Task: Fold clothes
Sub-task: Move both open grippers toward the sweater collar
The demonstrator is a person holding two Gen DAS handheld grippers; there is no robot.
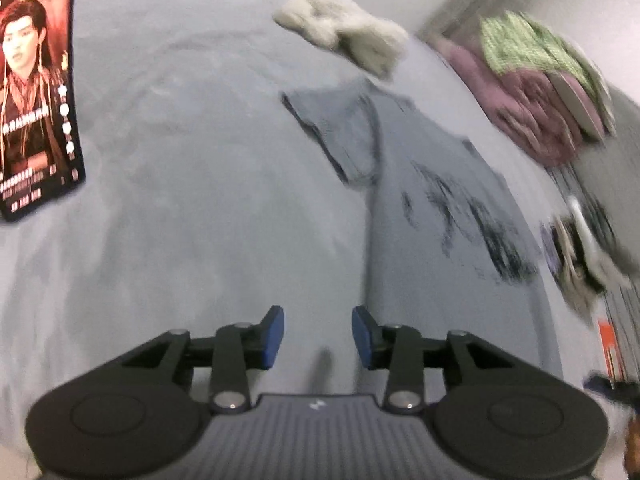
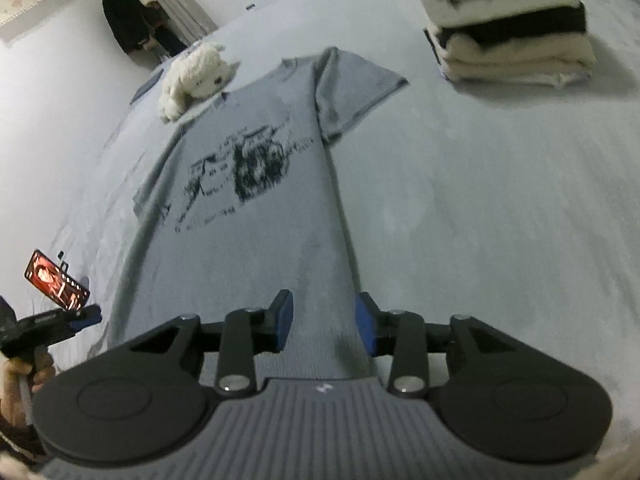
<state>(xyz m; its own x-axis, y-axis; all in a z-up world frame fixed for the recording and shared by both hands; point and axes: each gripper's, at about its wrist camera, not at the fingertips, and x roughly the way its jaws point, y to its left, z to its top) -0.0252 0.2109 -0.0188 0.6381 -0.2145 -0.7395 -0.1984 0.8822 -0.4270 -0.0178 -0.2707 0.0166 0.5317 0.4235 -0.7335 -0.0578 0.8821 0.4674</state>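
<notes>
The right gripper, jaws parted and empty, straddles the hem of the shirt, spread flat toward twelve o'clock for folding; the left gripper, equally empty, hovers over bare bed.

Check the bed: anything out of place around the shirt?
Yes. A white plush dog lies on the far shoulder of the grey T-shirt, over its sleeve, so it would block a fold there. A phone with its screen lit also lies on the bed, beside the shirt.

A home bedroom: grey bed sheet, plush dog, stacked folded clothes.
</notes>
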